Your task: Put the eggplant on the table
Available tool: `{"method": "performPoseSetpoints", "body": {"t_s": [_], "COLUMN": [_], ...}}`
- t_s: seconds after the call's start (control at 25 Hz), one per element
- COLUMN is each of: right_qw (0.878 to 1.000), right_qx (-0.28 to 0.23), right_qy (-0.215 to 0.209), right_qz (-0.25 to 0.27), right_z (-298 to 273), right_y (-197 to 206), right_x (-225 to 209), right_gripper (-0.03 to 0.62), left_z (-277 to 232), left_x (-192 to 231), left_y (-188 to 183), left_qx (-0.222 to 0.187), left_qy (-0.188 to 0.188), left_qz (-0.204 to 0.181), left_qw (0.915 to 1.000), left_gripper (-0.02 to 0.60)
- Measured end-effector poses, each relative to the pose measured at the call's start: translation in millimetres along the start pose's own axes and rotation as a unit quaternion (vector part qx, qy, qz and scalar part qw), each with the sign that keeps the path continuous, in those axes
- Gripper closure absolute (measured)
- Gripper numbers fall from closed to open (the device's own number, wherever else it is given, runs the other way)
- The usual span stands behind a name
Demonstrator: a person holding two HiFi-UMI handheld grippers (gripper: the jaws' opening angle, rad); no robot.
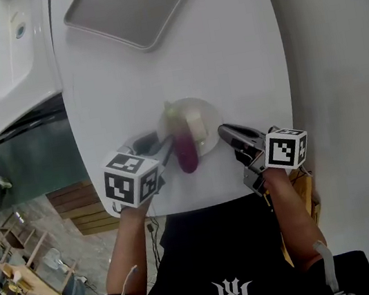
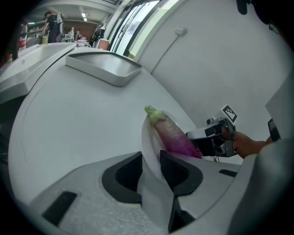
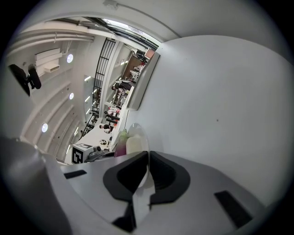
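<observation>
Eggplant [image 1: 185, 151] on plate [image 1: 209, 117]; tray [image 1: 133, 8] behind

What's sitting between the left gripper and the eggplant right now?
Only the plate: its rim stands between the open jaws of the left gripper, and the eggplant lies on it just beyond. The left gripper view shows this.

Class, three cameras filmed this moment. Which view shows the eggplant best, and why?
The left gripper view: the eggplant lies close and sharp on the plate, green cap to purple body. The head view shows it blurred from above; the right gripper view shows only a sliver behind the plate's rim.
</observation>
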State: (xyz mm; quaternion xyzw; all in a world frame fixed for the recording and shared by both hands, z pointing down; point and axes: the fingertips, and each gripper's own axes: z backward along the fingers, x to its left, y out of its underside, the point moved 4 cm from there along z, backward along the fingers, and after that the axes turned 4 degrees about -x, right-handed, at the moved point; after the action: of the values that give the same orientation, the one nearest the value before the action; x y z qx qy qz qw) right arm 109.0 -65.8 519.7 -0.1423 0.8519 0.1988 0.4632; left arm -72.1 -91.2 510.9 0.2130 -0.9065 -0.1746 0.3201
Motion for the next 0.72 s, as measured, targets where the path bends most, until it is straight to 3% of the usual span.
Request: {"method": "performPoseSetpoints", "body": {"t_s": [0.2, 0.36, 0.56, 0.72], "right_qw": [1.000, 1.000, 0.998, 0.990], "right_qx": [-0.002, 0.001, 0.011, 0.026], "right_qy": [0.004, 0.008, 0.038, 0.074], "right_qz": [-0.014, -0.007, 0.052, 0.115], "right_z": [1, 1, 0, -1], "right_y": [-1, -5, -7, -8], "right_x": [-3, -1, -2, -1], "right_gripper": [0.579, 0.579, 0.577, 0.577], "left_z": [2, 3, -2, -2], "left_x": [5, 6, 0, -4], "left_y": [-2, -5, -7, -8], "left_qx": [0.019, 0.022, 0.037, 0.047], "left_qy": [-0.038, -0.046, -0.073, -0.086], "left_qz": [-0.044, -0.062, -0.119, -0.143], "left_qw": [0.9981, 0.9968, 0.9895, 0.9848], "left_gripper": [0.472, 0.472, 0.472, 0.472]}}
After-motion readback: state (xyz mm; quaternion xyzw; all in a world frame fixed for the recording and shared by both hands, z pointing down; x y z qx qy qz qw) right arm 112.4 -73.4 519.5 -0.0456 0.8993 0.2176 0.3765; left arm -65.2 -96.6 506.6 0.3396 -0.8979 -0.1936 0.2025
